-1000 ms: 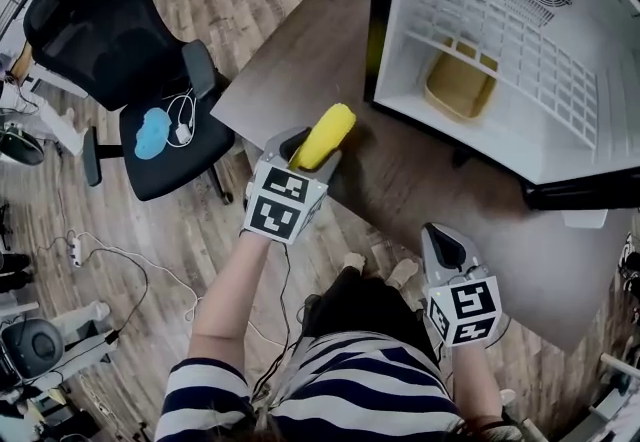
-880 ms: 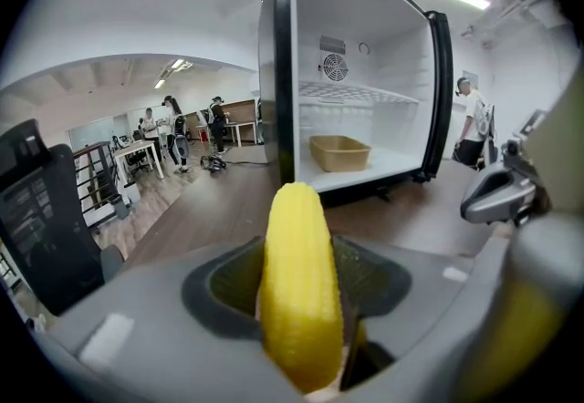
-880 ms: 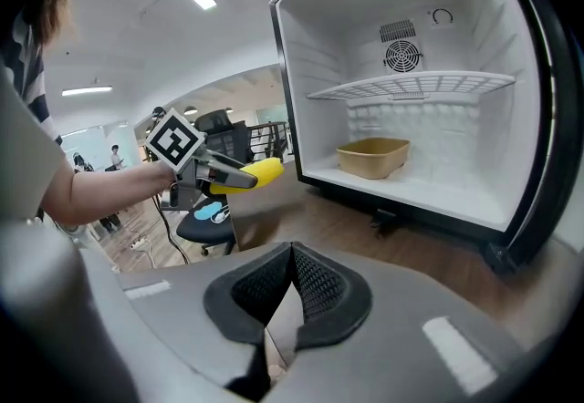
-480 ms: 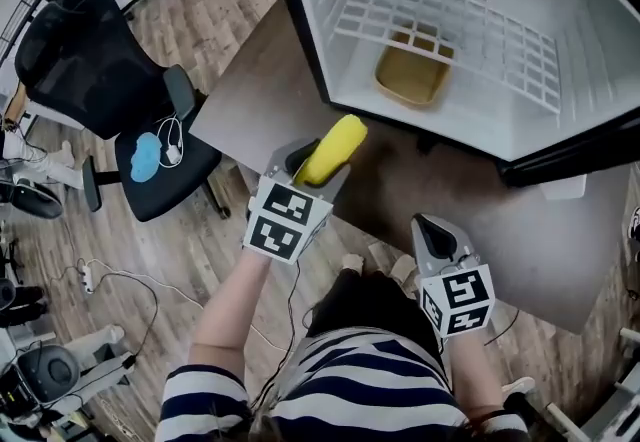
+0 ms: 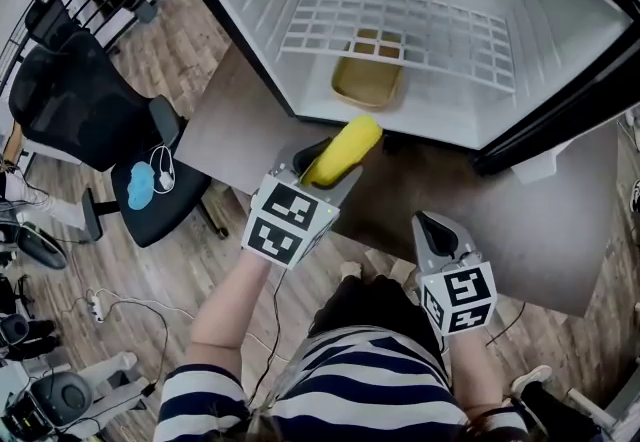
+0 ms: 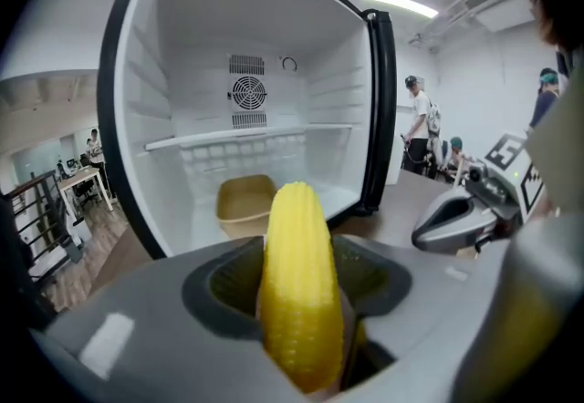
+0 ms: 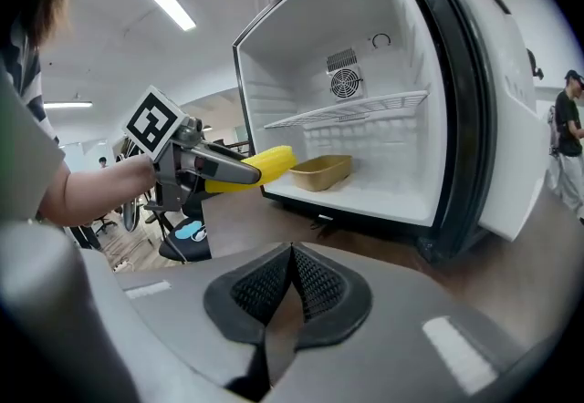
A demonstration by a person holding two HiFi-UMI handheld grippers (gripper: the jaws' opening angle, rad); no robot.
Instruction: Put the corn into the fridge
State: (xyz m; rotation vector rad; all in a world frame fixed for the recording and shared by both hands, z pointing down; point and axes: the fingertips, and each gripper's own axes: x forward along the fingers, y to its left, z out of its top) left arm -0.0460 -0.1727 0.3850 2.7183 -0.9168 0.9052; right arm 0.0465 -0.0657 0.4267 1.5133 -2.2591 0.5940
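We note corn: yellow, bumpy, faint sheen. Fridge walls: smooth glossy white plastic. Tray, corn's 12 o'clock: matt tan. Desk: matt brown wood-grain. Right gripper pads: black, dimpled.

Corn base hidden inside left gripper, fridge top cut off

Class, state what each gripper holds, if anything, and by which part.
Left gripper holds the corn by its near end, the rest jutting toward the fridge. Right gripper is shut, holding nothing.
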